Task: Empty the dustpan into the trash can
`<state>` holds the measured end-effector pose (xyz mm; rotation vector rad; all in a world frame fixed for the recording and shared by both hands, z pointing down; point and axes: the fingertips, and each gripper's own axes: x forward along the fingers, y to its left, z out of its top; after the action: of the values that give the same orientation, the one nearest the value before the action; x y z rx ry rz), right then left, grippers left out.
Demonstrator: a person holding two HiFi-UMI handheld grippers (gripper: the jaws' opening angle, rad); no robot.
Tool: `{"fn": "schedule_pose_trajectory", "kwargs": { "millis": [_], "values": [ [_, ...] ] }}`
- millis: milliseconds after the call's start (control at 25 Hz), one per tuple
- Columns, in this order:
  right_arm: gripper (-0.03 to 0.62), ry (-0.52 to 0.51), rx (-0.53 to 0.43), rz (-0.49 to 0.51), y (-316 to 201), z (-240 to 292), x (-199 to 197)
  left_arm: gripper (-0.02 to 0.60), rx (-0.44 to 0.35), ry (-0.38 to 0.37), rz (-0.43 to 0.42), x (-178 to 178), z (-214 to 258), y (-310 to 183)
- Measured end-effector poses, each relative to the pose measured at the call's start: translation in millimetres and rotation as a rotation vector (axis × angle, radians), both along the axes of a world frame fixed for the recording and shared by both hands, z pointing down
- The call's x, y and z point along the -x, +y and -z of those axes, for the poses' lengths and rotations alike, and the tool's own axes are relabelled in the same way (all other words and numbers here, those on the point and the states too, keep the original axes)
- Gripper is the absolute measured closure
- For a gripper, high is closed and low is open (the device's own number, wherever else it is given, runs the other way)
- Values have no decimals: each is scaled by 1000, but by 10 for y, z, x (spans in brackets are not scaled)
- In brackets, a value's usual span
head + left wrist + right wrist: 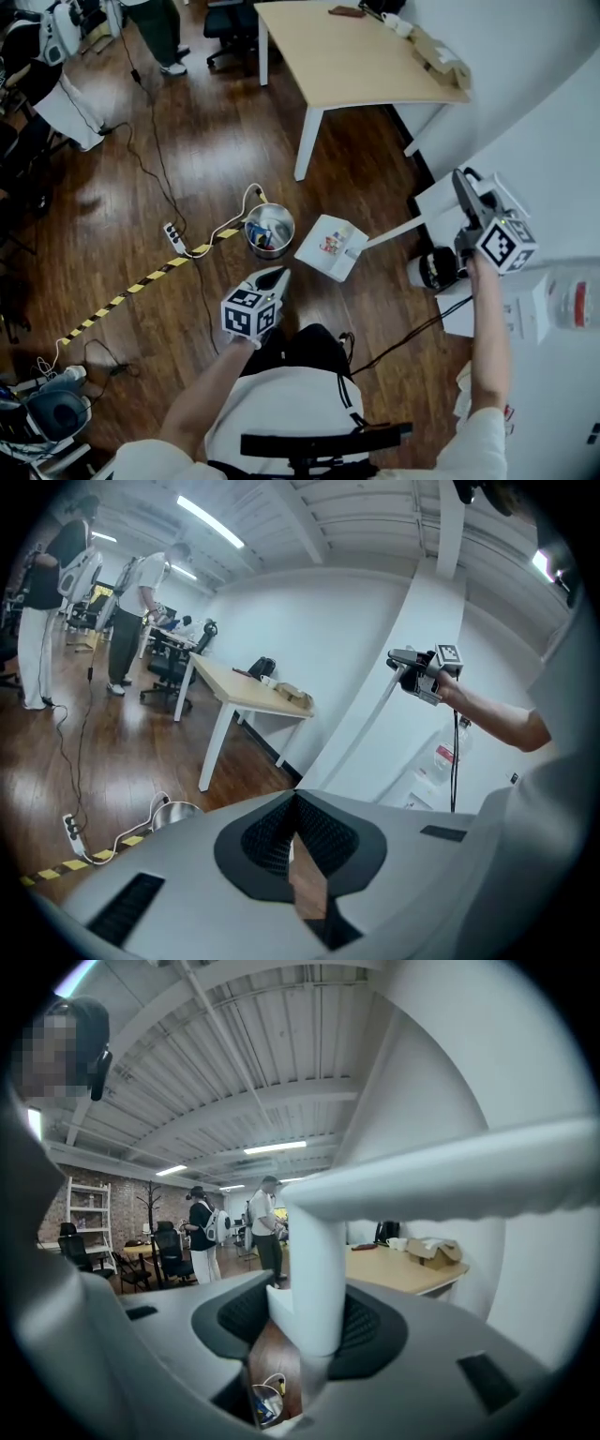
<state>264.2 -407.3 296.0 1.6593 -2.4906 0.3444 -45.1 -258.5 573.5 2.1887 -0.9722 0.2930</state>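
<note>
Dustpan [330, 248] juts left from right gripper [464, 192], clamped by handle [394, 232]

- The left gripper [270, 278] has a pale grey shell. Its own view shows black ribbed pads [330, 834] and a black rectangular slot on each side.
- The right gripper [464, 192] has the same grey shell, with a round black barrel [435, 268] below it.
- Each gripper carries a white cube [251, 312] printed with black square markers.
- A thin black cable [412, 334] trails from the right gripper.
- The person wears a white short-sleeved top [281, 403] crossed by a black strap [345, 389].
</note>
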Motion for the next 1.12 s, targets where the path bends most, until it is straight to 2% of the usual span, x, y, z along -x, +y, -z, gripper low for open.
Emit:
{"fn": "schedule_pose_trajectory", "kwargs": {
  "millis": [280, 720, 920, 1120],
  "values": [
    [413, 11, -25, 137, -641, 0, 350, 591, 17, -11, 130, 190, -14, -262],
    [414, -5, -37, 379, -1531, -390, 1047, 591, 54, -29, 416, 409, -133, -383],
    [417, 13, -89, 503, -1634, -526, 1390, 591, 73, -28, 514, 403, -202, -322],
    [422, 76, -182, 672, -1361, -728, 1688, 591, 86, -23, 604, 407, -248, -215]
  ]
}}
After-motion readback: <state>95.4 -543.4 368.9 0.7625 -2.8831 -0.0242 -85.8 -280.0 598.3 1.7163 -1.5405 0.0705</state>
